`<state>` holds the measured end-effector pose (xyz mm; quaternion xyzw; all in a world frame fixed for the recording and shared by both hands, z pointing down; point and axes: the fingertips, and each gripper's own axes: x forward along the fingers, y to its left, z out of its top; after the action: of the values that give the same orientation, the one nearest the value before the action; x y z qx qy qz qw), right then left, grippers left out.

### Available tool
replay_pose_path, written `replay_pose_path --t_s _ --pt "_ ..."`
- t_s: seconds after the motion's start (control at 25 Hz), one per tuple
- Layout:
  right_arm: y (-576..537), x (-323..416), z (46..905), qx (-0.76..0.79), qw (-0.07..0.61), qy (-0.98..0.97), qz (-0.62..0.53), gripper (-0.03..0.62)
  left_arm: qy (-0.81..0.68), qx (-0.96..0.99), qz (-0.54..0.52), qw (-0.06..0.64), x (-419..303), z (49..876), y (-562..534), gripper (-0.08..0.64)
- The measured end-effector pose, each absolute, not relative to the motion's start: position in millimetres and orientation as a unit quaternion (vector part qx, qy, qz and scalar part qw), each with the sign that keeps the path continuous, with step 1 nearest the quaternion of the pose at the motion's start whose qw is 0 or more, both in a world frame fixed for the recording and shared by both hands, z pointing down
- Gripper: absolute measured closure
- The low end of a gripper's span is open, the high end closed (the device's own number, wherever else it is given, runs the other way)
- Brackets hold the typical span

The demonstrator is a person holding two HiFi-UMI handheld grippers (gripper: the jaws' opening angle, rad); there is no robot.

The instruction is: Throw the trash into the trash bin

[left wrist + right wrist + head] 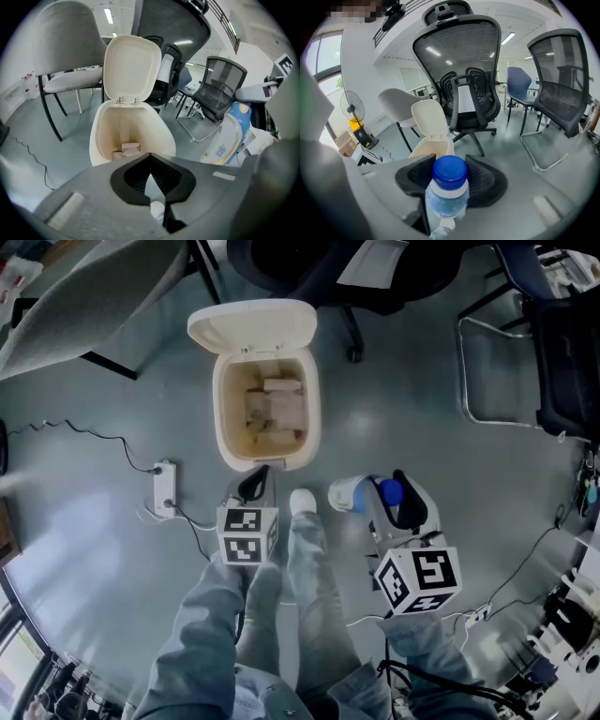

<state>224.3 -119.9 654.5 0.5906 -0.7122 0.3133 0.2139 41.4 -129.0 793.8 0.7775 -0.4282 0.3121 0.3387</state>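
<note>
The cream plastic trash bin (314,409) stands lid-up with paper scraps (274,409) inside. Near it, the clear blue-capped plastic bottle (449,190) is clamped in the right gripper (450,174), jaws wide, angled down. The left gripper (150,158), jaws together and empty, tilts toward the bin.

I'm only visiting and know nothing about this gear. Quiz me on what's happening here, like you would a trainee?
1. True or false: the lid of the trash bin stands open.
2. What is clamped in the right gripper? A) a blue-capped bottle B) a paper cup C) a banana peel
3. Fill in: the ___ gripper's jaws are shut on nothing.
Key: 1 true; 2 A; 3 left, meaning the left gripper.
</note>
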Motion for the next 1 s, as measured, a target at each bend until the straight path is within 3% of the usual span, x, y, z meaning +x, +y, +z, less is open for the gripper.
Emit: replay_pose_path --t_s 0.32,1.0 --pt "-124.9 210.7 649.2 0.587 0.216 -0.717 0.308 0.394 -0.44 0.796 0.279 0.308 30.5 755.2 -150.6 0.551" --pt "-159.1 133.5 598.5 0.557 0.222 -0.756 0.261 0.394 -0.548 0.77 0.197 0.261 -71.8 642.1 -176.7 0.551"
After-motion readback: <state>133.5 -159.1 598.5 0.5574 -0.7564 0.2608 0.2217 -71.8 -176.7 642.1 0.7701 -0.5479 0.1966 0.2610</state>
